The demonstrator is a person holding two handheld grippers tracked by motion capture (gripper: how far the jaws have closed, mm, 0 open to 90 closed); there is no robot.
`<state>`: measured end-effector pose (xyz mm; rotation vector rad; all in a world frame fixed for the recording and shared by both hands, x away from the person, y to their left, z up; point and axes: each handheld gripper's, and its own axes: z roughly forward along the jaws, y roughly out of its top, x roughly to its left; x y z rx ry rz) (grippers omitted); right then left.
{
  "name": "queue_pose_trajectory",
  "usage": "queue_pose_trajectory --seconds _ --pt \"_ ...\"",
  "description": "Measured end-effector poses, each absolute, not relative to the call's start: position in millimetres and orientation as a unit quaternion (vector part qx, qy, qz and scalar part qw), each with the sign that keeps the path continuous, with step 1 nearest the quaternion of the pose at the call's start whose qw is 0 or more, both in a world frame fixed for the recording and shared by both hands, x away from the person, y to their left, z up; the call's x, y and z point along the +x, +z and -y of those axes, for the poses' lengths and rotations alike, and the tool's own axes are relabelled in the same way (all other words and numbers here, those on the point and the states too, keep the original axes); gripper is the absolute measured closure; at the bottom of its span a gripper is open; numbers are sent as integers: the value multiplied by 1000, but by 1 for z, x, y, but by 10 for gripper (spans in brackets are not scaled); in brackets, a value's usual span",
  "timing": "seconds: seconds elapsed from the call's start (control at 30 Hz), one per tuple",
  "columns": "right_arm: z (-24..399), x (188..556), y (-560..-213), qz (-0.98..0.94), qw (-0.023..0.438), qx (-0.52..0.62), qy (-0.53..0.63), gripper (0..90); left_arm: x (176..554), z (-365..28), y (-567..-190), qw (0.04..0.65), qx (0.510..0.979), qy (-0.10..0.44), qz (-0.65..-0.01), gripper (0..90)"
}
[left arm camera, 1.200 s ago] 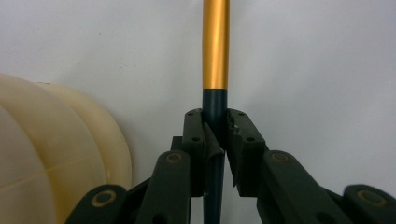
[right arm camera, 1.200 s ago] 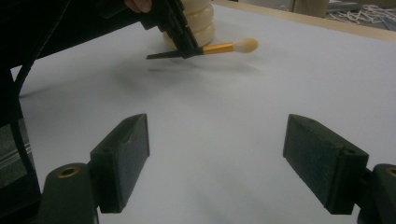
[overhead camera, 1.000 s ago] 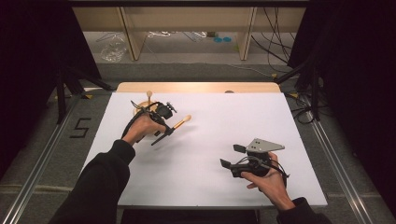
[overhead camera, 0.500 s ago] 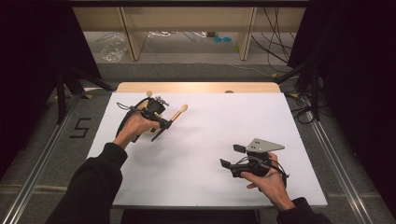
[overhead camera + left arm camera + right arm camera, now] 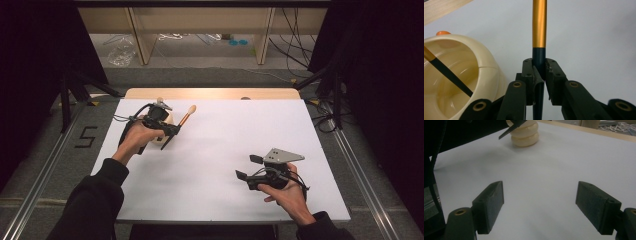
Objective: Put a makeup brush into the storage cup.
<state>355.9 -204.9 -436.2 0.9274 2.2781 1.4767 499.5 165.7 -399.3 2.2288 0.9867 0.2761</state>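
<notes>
Black tools (image 5: 172, 131), dark sleeves (image 5: 95, 200)

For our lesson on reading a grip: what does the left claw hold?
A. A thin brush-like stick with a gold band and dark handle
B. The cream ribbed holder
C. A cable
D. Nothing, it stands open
A: in the left gripper view the left claw pinches the stick's dark handle.

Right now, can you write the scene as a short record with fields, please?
left gripper: shut on the brush, gripped at its dark handle below the gold band
holder: cream, ribbed, beside the left gripper; a second brush leans inside
right gripper: open, nothing between its pads, low over the table
table: white top
</notes>
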Motion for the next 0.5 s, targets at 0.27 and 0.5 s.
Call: queue_pose_trajectory --seconds 0.27,0.5 --pt "206 355 -435 -790 136 323 503 237 494 -180 -393 374 830 125 -395 783" --pt "206 355 -435 -790 136 322 503 236 492 -187 -386 402 810 139 -403 783"
